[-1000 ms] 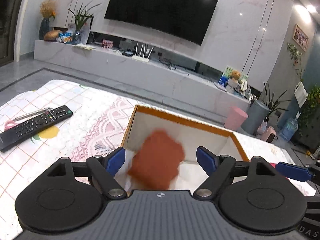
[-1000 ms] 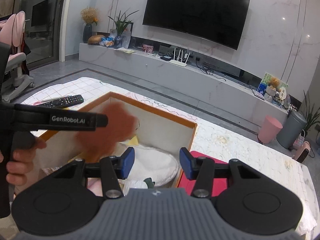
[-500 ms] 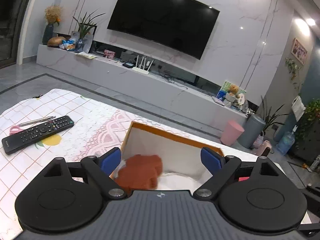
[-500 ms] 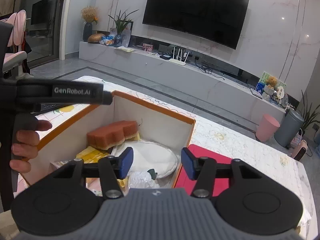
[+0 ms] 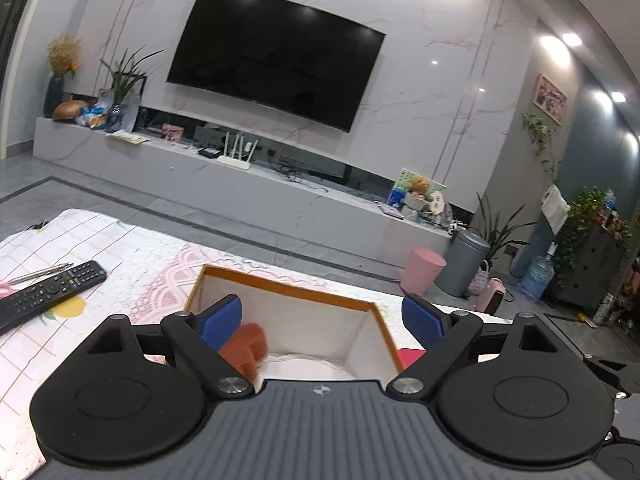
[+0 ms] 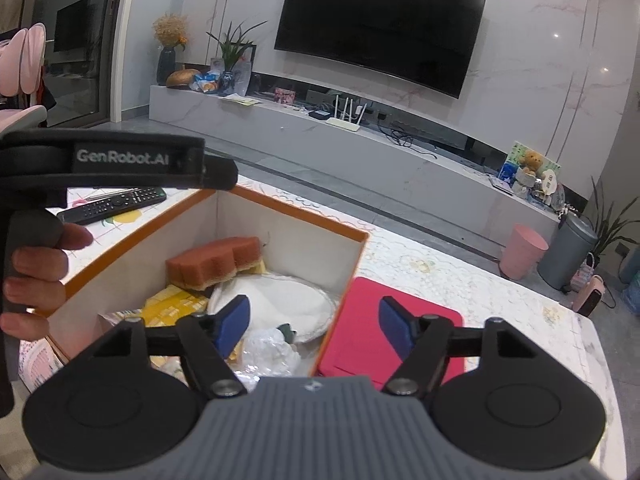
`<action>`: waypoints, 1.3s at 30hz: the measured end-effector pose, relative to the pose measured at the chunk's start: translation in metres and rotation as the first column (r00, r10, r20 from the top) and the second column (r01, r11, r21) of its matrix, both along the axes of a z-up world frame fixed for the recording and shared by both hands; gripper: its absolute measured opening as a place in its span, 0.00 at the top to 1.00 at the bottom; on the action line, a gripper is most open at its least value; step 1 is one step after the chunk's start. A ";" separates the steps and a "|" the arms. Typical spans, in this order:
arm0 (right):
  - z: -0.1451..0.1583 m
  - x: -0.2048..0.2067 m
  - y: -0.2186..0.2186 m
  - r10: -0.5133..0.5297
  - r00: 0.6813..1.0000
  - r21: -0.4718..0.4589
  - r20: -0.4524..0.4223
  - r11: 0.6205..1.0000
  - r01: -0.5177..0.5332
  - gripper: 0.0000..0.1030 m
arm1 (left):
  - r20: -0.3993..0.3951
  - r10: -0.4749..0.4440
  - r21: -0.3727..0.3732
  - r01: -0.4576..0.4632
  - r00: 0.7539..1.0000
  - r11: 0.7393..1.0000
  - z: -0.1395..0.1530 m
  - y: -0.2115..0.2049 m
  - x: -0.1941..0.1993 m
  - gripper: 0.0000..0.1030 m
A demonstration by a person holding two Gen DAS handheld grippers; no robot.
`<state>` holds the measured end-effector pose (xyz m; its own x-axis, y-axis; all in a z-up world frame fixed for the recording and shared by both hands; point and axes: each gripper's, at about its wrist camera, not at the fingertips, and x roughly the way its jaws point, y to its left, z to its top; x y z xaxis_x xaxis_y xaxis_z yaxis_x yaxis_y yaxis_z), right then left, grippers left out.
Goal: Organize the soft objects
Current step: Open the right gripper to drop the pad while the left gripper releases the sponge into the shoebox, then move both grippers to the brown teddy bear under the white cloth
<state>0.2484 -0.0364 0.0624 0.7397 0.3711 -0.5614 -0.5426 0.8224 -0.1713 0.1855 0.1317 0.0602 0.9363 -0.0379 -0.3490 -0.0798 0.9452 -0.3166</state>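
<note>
Hovering over orange-rimmed white cardboard box [image 6: 280, 220], left gripper [image 5: 320, 322] gaping wide, empty; right gripper [image 6: 314, 322] jaws opening, nothing between. Orange-brown scalloped sponge [image 6: 216, 260] lying inside box atop white round pad [image 6: 280, 300], likely stowed; red flat mat [image 6: 384, 320] waiting beside box.

sponge [image 6: 215, 261]: orange | box [image 6: 280, 210]: orange rim (white inside) | mat [image 6: 384, 340]: red
</note>
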 end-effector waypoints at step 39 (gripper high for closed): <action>-0.034 0.015 -0.206 -0.292 0.956 -0.108 0.000 0.951 0.290 0.03 | 0.042 -0.429 0.185 0.415 0.902 0.891 -0.039 -0.163 -0.035 0.00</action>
<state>0.2630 -0.2425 0.0288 0.7972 0.0790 -0.5985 -0.2855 0.9228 -0.2586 0.1507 -0.0311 0.0212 0.8701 -0.3831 -0.3102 0.3572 0.9237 -0.1389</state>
